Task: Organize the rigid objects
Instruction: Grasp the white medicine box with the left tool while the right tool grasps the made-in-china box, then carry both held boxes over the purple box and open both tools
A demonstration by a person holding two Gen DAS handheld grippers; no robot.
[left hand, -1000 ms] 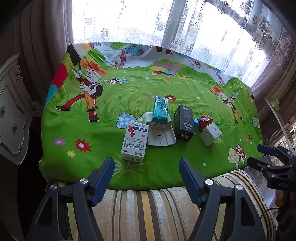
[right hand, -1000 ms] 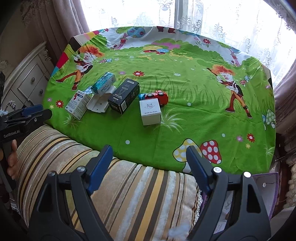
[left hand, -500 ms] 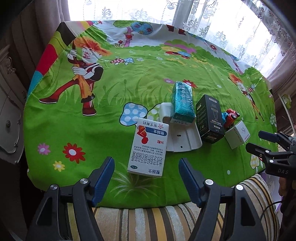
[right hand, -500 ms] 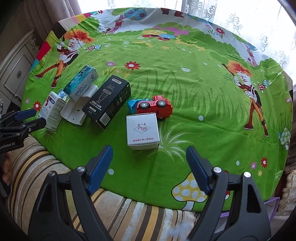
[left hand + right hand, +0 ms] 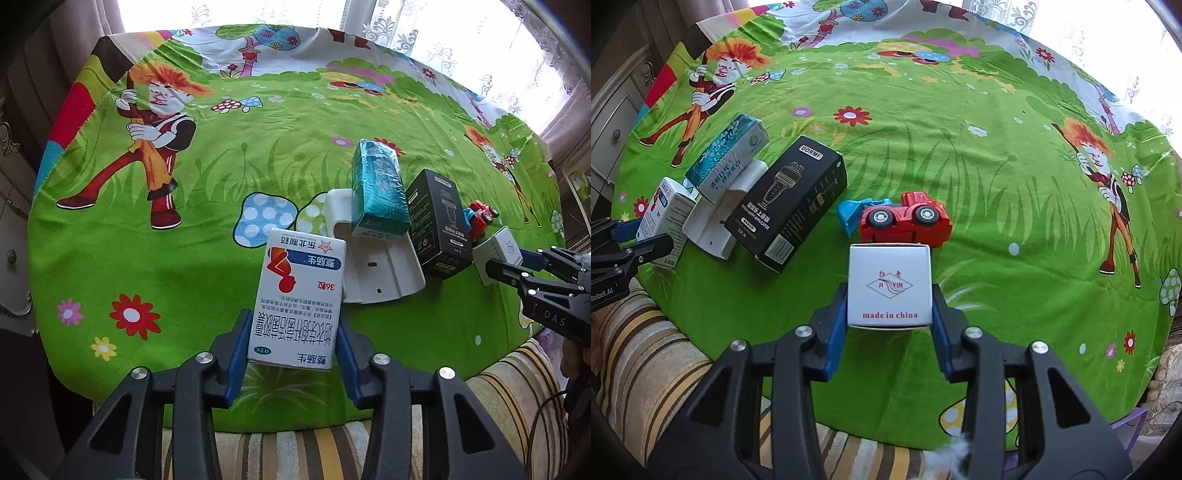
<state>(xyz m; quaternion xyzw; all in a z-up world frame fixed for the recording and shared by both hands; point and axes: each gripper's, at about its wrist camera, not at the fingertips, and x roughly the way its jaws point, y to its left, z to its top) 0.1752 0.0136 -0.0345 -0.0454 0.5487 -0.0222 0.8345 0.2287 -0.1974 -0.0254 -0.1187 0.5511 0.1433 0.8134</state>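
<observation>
Medicine box (image 5: 300, 299) between left tool (image 5: 291, 341) pads, touching both.

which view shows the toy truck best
The right wrist view: the toy truck lies on its side in full sight just behind the small white box. In the left wrist view it is small, far right, partly hidden by the black box.

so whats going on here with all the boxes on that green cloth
A person is tidying small items with a gripper in each hand. The left gripper has just been closing, with the white medicine box between its pads. The right gripper has just been closing around the small white cube box. The black box, teal box, white plastic holder and red toy truck lie untouched.
</observation>
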